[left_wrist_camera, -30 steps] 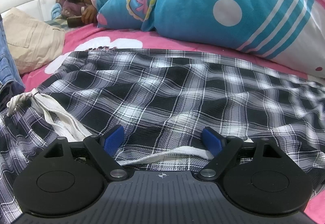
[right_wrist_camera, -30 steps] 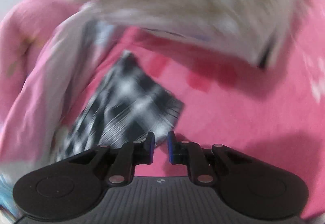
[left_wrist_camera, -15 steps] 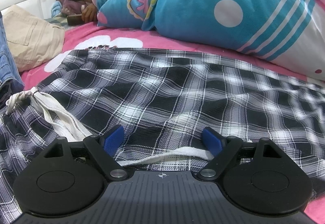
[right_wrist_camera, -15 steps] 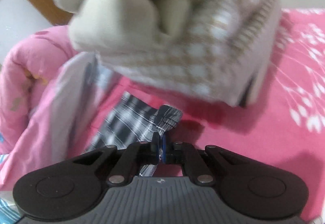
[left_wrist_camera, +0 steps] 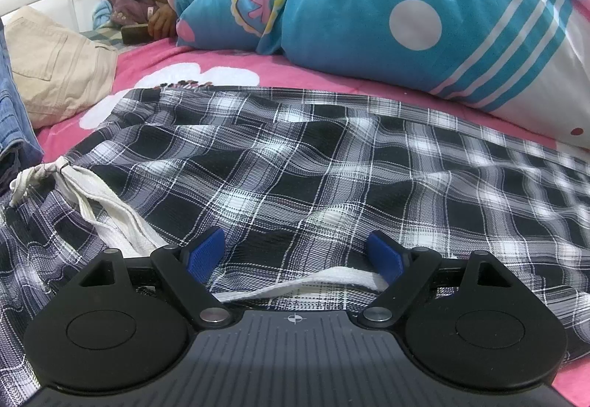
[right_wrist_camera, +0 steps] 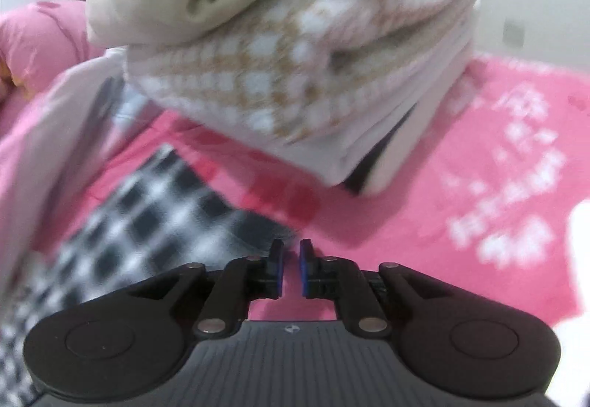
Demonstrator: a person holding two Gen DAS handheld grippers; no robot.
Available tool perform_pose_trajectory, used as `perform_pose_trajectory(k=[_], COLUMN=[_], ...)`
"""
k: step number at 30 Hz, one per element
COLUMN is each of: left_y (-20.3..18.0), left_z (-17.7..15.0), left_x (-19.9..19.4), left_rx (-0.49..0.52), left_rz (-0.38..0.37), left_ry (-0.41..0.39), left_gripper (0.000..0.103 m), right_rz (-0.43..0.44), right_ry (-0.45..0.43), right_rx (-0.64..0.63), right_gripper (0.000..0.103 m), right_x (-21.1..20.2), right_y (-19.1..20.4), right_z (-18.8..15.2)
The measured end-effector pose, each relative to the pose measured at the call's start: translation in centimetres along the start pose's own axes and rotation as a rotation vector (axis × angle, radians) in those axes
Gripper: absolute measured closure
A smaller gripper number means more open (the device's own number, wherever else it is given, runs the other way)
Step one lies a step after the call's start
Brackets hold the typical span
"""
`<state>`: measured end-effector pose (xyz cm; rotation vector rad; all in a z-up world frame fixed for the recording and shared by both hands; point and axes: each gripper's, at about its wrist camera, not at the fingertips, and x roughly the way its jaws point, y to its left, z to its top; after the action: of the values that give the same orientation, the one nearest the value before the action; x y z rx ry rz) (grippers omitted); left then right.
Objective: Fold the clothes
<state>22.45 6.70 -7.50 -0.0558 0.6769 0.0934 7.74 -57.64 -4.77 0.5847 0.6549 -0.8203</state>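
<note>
Our left gripper (left_wrist_camera: 295, 254) stands wide over the plaid garment (left_wrist_camera: 332, 171), white drawstring (left_wrist_camera: 295, 287) between its fingers. Our right gripper (right_wrist_camera: 291, 268), narrow and just reopening, grips nothing; plaid lies just left. Beyond, folded clothes (right_wrist_camera: 280, 49).

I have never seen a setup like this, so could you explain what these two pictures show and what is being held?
A person holds a two-finger gripper in each hand, each with a camera looking along its fingers. Left view: the left gripper wide open over a checked garment with a white drawstring, on a pink bed beside someone under a blue blanket. Right view: the right gripper, jaws just opened slightly, nothing between them, facing folded cream clothes. Nothing is held.
</note>
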Motion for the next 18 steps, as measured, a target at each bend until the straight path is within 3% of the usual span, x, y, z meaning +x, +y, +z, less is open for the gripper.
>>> perform_pose_trajectory(k=[2,5,9,11,13,18], left_y=[0.0,0.0,0.4,0.8,1.5,3.9], left_z=[0.0,0.0,0.1,0.3,0.5,1.1], left_x=[0.0,0.0,-0.1,-0.2,-0.6,-1.5], left_rx=[0.001,0.0,-0.021,-0.039,-0.074,-0.196], left_rz=[0.001,0.001,-0.021,-0.039,-0.073,-0.155], left_ry=[0.001,0.002,0.005,0.006,0.008,0.017], left_gripper=[0.018,0.017,0.017,0.017,0.017,0.017], right_rz=[0.001,0.158,0.49,0.604,0.636,0.621], right_ry=[-0.049,-0.103,0.053,0.13,0.18,0.197], right_rx=[-0.046,-0.2,-0.462,-0.588,-0.716,-1.008], right_gripper=[0.093,0.093,0.093,0.093,0.093,0.093], right_x=[-1.7,-4.6,-6.0,-6.3,-6.4,-9.1], right_y=[0.1,3.1,10.8,14.8,17.3,16.4], right_z=[-0.2,-1.7,-6.0,-9.2,-12.4,-17.4])
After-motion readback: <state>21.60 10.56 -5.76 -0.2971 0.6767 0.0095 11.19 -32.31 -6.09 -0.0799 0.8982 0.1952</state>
